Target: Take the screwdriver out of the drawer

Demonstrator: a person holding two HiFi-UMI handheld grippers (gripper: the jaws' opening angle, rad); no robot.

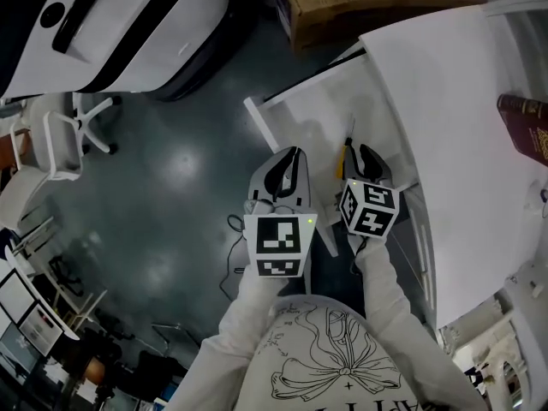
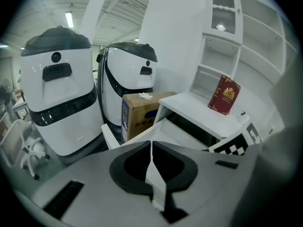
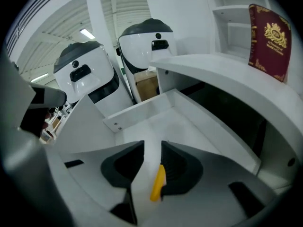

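The drawer (image 1: 317,118) is smooth, matt white board. The screwdriver (image 1: 345,157) has a glossy yellow plastic handle and a thin metal shaft. The dark floor (image 1: 171,169) at left is polished and reflective. The cardboard box (image 1: 368,2) at the top is matt brown. The book (image 1: 524,127) at the right edge has a glossy maroon cover.

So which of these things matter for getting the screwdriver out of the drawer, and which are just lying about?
For the job:
screwdriver, yellow-handled, lying in the open drawer
right hand-held gripper, jaws apart above it

Just lying about:
red book
cardboard box
white machines
office chair
left hand-held gripper, shut on nothing
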